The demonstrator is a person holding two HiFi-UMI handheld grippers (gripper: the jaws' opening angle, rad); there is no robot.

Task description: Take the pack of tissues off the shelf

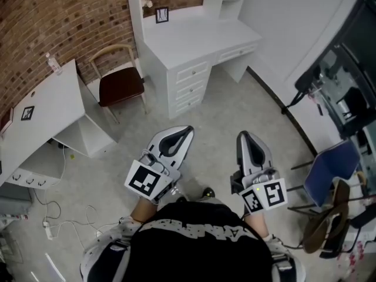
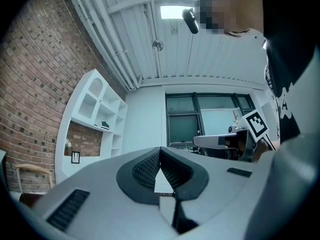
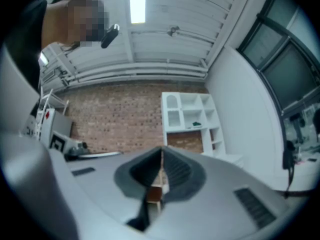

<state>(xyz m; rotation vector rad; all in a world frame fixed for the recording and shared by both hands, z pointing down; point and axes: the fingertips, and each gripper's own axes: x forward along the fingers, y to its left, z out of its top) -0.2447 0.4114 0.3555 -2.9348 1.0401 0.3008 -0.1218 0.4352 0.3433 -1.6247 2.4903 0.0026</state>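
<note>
The left grey two-jaw gripper (image 1: pixel 187 131) hung low at the person's waist, jaws pressed together on nothing, seemingly because no reach had started. The right grey gripper (image 1: pixel 244 136) matched it, closed and empty. What looked like the small green pack of tissues (image 3: pixel 196 124) lay in a middle compartment of the white shelf unit (image 3: pixel 164 115) above the white drawer desk (image 1: pixel 194 40), well apart from both.

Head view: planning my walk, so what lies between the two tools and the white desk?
Only bare grey floor, seen in the head view, separates left tool, right tool and white desk; the chair stands aside.
</note>
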